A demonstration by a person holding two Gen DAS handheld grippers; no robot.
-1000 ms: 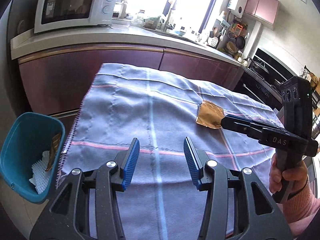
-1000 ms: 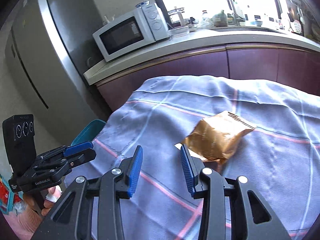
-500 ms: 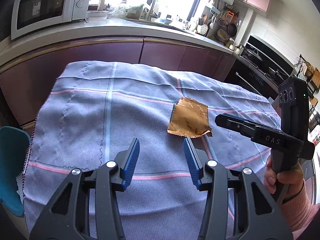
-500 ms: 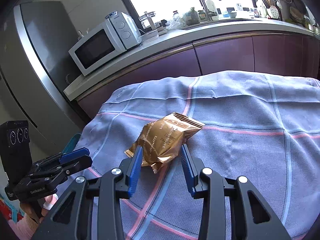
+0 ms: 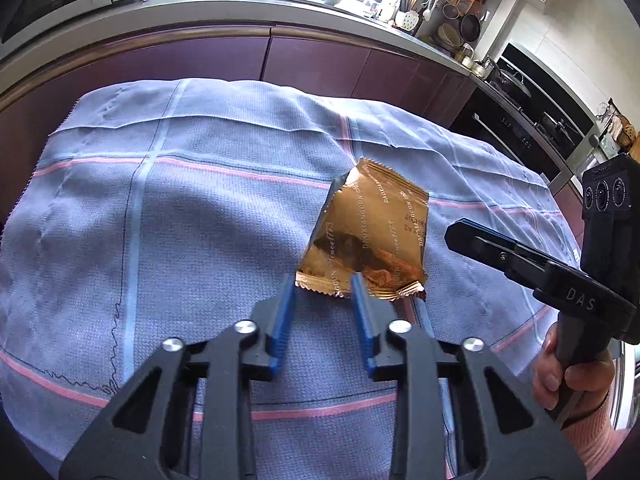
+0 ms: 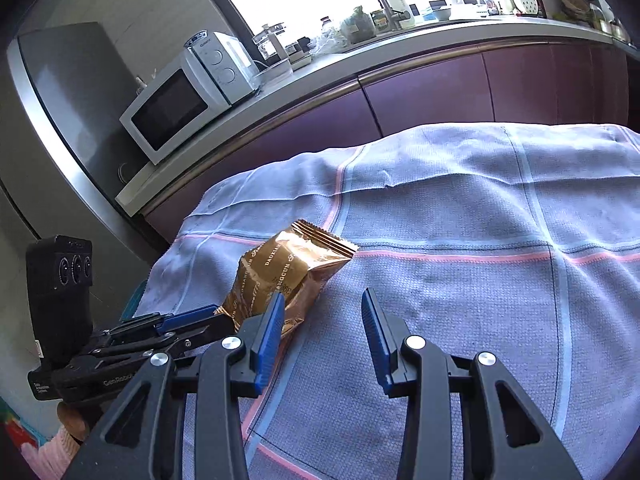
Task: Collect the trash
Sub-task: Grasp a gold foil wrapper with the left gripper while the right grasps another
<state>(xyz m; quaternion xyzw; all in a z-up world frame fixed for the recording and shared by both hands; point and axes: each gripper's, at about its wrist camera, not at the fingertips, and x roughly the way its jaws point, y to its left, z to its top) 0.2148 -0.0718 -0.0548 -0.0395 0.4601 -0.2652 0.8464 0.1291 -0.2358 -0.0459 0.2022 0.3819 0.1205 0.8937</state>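
Observation:
A gold foil snack wrapper (image 5: 368, 232) lies on the blue checked cloth (image 5: 200, 220). My left gripper (image 5: 323, 282) has its blue pads on either side of the wrapper's near crimped edge; its jaws are closing, with a gap still visible between them. In the right wrist view the left gripper (image 6: 216, 320) comes in from the left and meets the wrapper (image 6: 288, 268) at its near end. My right gripper (image 6: 320, 300) is open with only cloth between its fingers, and the wrapper lies just left of its left pad. In the left wrist view the right gripper (image 5: 454, 232) sits right of the wrapper.
A kitchen counter (image 6: 360, 60) with a white microwave (image 6: 176, 104) runs behind the table. A grey fridge (image 6: 60, 92) stands at the left. A sliver of a teal bin (image 6: 134, 304) shows below the cloth's left edge. A person's hand (image 5: 568, 372) holds the right gripper's handle.
My left gripper moved right and forward to the wrapper's near edge and its jaws narrowed. The right gripper shifted right, so the wrapper is now left of its fingers rather than between them.

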